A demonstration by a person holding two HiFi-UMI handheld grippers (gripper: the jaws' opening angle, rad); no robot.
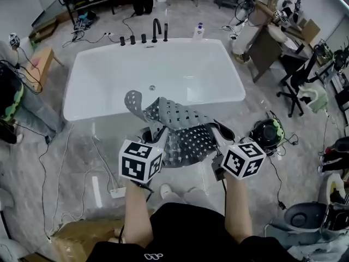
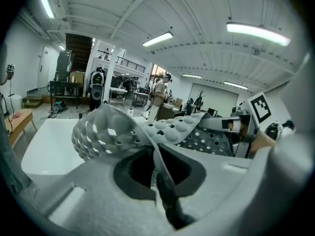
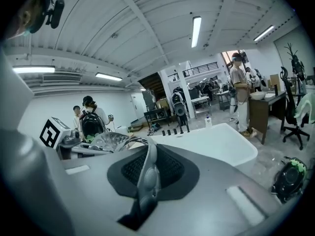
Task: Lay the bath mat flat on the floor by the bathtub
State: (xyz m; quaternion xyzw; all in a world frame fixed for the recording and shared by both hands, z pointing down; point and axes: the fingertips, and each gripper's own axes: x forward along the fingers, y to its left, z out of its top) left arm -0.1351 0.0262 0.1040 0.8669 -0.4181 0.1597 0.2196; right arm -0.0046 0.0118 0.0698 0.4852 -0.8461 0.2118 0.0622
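Note:
A grey perforated bath mat (image 1: pixel 180 125) hangs crumpled in the air between my two grippers, in front of the white bathtub (image 1: pixel 109 86). My left gripper (image 1: pixel 154 137) is shut on the mat's left edge, and the mat (image 2: pixel 128 129) curls up over its jaws. My right gripper (image 1: pixel 221 137) is shut on the right edge, where a fold of the mat (image 3: pixel 147 168) runs between the jaws. A flap of the mat sticks up toward the tub's near rim.
Black taps (image 1: pixel 157 30) stand on the tub's far rim. Cables and a power strip (image 1: pixel 117 192) lie on the floor at the left. A helmet (image 1: pixel 267 132) lies on the floor at the right, and beyond it an office chair (image 1: pixel 297 86). A person (image 1: pixel 259 15) stands at a desk.

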